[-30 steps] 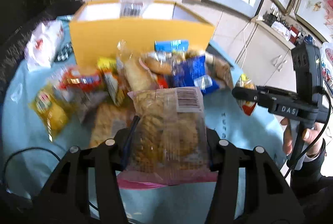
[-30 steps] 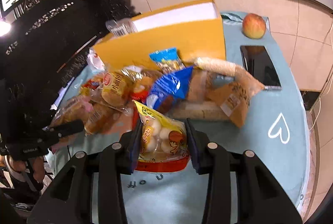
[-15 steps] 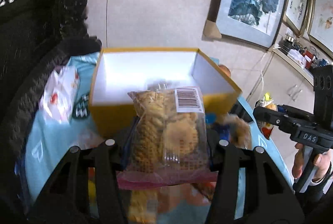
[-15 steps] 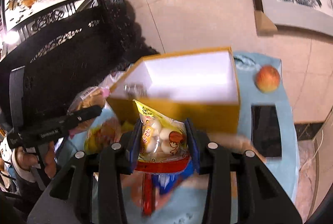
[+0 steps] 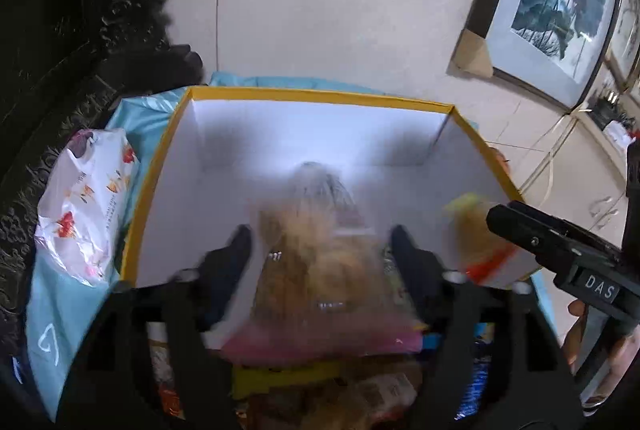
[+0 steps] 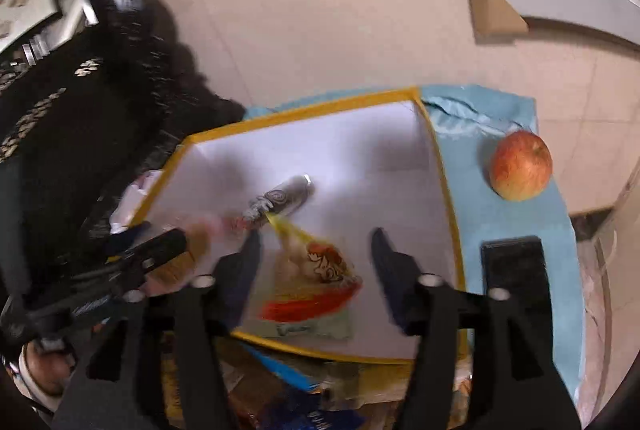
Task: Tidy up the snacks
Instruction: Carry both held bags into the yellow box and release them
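Observation:
A yellow box (image 5: 312, 95) with a white inside stands open on the blue tablecloth. Over its near part my left gripper (image 5: 320, 242) has its jaws opening. A clear bag of brown cookies (image 5: 320, 262) with a pink bottom edge is blurred between the fingers, with a gap on each side. My right gripper (image 6: 316, 242) is over the same box (image 6: 304, 114), its jaws opening too. A yellow and red snack bag (image 6: 316, 278) is blurred between them, apart from both pads. A grey packet (image 6: 280, 202) lies on the box floor.
A white printed bag (image 5: 88, 198) lies left of the box. Right of it are an apple (image 6: 520, 166) and a black phone (image 6: 512, 278). Loose snacks (image 5: 360, 390) are piled at the near side of the box. A dark carved chair stands at the left.
Both grippers have carried their bags forward from the snack pile to over the box. Their jaws have spread, and both bags have come loose and now blur downward.

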The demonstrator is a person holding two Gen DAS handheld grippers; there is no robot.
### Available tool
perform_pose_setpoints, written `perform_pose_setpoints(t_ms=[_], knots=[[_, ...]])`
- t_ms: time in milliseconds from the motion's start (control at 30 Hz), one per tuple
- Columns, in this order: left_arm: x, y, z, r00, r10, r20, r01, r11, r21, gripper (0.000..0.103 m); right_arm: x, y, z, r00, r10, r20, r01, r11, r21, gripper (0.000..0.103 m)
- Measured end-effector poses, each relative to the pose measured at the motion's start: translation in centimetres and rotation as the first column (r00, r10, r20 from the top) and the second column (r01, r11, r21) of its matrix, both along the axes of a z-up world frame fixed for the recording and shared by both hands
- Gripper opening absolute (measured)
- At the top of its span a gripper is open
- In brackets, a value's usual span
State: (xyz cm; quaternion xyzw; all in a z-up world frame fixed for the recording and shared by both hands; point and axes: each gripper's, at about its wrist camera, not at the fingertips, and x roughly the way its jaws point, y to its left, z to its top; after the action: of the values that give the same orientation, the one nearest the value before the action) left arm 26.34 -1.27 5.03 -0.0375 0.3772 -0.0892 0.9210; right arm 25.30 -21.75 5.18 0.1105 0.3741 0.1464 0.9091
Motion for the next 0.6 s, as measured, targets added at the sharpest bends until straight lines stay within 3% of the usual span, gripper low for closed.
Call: perform_pose_setpoints(t_ms=[100,333,467,600], knots=[[-0.7,-0.2,0.5,0.999,0.013,0.04,-0.014,0.999,0.033,0.087,-0.9,-0.8,0.2,0.999,-0.011,0.042,0.009,0.999,0.05,0.072],[-3.6,0.1,1.2,0.998,0.007,0.06,-0.01,0.999,0.046,0.091,-3.9,-2.7,0.2,0.999,-0.023,0.029,0.02,0.993,0.113,0.076],[-6.5,0.7,1.1,0.998,0.0,0.066,-0.005,0.997,0.075,0.092,-6.9,-3.8,0.1,0.997,-0.057,0.055,0.05,0.992,0.113,0.09],[-10.2,1.8,0.5,0.998,0.0,0.064,-0.004,0.998,0.065,0.095,-10.1,-4.3,0.0,0.995,-0.052,0.081,0.043,0.993,0.112,0.094]])
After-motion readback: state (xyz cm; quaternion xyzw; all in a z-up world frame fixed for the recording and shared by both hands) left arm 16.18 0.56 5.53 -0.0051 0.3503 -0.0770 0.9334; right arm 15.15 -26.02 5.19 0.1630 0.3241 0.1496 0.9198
